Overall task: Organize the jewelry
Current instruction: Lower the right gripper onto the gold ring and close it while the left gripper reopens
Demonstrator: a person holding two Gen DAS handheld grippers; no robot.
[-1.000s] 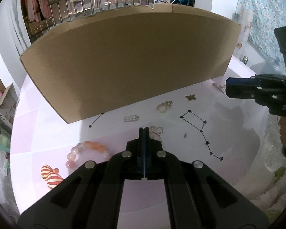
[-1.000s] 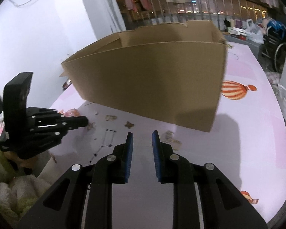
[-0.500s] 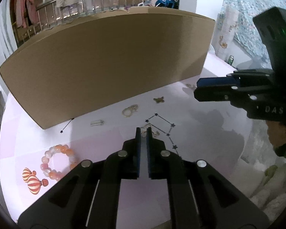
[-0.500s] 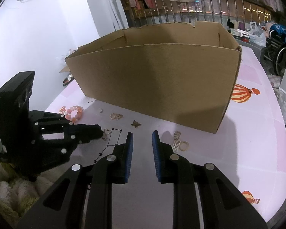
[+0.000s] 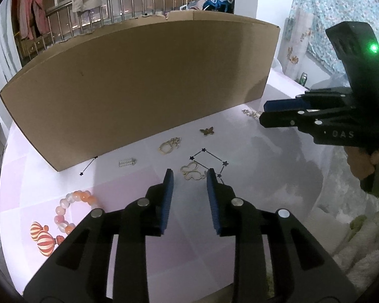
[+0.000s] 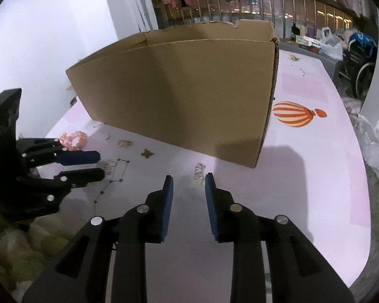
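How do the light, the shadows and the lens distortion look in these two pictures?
Left wrist view: dim, the cardboard box bowed by the fisheye, soft shadow right of the jewelry, a green light glaring on the right tool. Right wrist view: box face dark, its shadow on the pink table, corners black.

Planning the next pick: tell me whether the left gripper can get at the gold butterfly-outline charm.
Probably yes: the gold butterfly-outline charm lies flat on the tablecloth just beyond the left gripper, whose jaws are opening, empty, with nothing between.
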